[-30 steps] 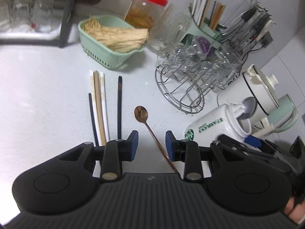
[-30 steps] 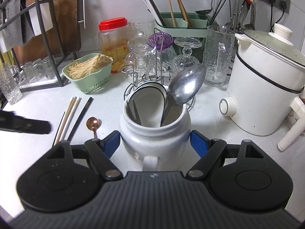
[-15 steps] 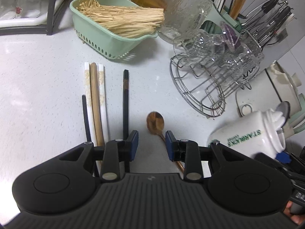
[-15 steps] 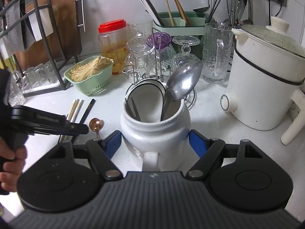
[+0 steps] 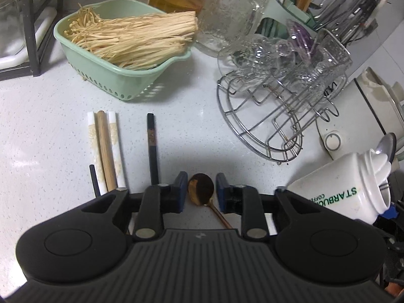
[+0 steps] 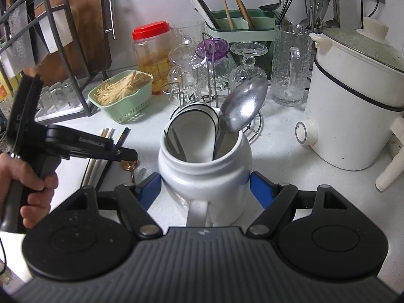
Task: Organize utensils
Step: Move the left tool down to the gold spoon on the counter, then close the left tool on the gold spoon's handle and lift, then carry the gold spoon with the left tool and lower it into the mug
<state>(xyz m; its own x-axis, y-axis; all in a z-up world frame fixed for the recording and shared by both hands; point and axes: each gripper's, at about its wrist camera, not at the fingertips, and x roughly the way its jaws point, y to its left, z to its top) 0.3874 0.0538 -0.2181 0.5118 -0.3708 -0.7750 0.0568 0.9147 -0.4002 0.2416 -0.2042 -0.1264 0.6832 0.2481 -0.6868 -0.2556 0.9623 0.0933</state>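
On the pale bench (image 5: 50,131), a white cooker (image 6: 353,116) stands at 2 o'clock in the right-wrist view. R tool (image 6: 205,189) grips the white mug (image 6: 204,174) by both sides; inside it a big steel spoon (image 6: 245,106) leans toward 1 o'clock. L tool (image 5: 201,192), jaws narrow and just closing further, brackets the copper spoon (image 5: 200,189) bowl lying on the bench w/ small gaps either side. Chopsticks (image 5: 106,149) lie at 10 o'clock from it, green basket (image 5: 121,78) beyond.
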